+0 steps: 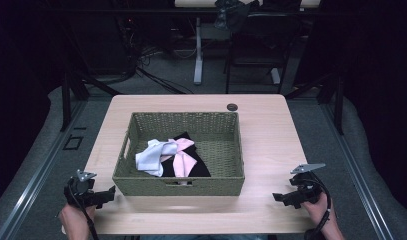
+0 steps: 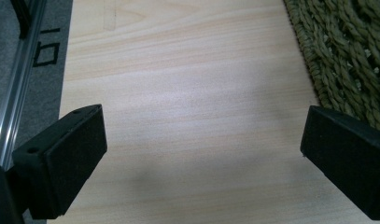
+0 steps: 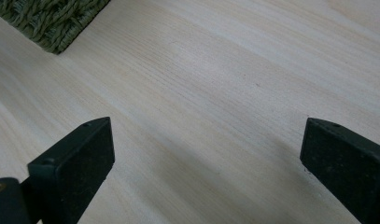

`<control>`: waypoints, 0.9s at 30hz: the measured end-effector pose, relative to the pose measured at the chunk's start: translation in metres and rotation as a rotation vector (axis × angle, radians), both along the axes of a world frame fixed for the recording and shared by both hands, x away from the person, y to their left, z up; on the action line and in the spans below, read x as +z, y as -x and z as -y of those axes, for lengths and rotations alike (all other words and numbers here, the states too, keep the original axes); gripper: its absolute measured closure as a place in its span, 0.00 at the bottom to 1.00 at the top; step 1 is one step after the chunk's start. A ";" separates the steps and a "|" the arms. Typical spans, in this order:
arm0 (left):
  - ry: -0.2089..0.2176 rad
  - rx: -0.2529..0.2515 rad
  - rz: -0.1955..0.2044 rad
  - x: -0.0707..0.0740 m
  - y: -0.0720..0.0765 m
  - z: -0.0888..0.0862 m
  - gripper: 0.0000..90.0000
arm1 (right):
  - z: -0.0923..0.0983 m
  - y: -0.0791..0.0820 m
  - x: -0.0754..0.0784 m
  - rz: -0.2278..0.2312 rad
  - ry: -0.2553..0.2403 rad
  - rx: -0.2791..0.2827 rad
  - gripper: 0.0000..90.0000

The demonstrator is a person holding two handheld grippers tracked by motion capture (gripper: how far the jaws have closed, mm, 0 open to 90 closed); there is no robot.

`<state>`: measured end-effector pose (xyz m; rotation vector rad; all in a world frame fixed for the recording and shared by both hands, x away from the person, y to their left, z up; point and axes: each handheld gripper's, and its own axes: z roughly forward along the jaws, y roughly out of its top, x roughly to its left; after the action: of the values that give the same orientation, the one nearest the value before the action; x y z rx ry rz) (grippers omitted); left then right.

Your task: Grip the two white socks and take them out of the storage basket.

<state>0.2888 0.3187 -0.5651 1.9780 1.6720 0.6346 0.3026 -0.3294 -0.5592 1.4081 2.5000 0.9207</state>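
Observation:
A green woven basket (image 1: 226, 127) stands in the middle of the pale wooden table (image 1: 271, 130). Inside it lie a white cloth (image 1: 152, 155), a pink cloth (image 1: 183, 161) and a black cloth (image 1: 198, 169), bunched together. My left gripper (image 1: 111, 192) rests at the table's near left corner, beside the basket's front left corner, open with nothing between its jaws. My right gripper (image 1: 277, 197) sits at the near right, also open and empty. In the left gripper view the basket wall (image 2: 346, 56) runs along the right side; in the right gripper view a basket corner (image 3: 47, 21) shows at top left.
A small dark round grommet (image 1: 232, 107) sits at the table's far edge. Beyond the table stand a desk leg (image 1: 198, 50) and a dark chair (image 1: 256, 45). A metal rail (image 2: 12, 93) runs along the floor left of the table.

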 end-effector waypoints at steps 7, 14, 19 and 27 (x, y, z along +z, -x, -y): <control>-0.002 -0.001 -0.004 0.000 -0.001 0.000 0.01 | 0.000 0.000 0.000 -0.002 -0.001 0.002 0.03; 0.004 -0.002 0.001 0.003 0.000 -0.002 0.01 | -0.002 0.000 -0.001 0.000 0.007 0.009 0.03; 0.004 0.001 -0.008 0.006 0.001 -0.005 0.01 | -0.002 0.000 0.000 -0.001 0.009 0.005 0.03; 0.015 0.002 0.015 0.023 0.003 -0.010 0.00 | -0.001 0.000 -0.001 -0.004 0.011 0.003 0.03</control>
<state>0.2855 0.3286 -0.5425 1.9559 1.6655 0.6346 0.3025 -0.3281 -0.5600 1.4048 2.5070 0.9045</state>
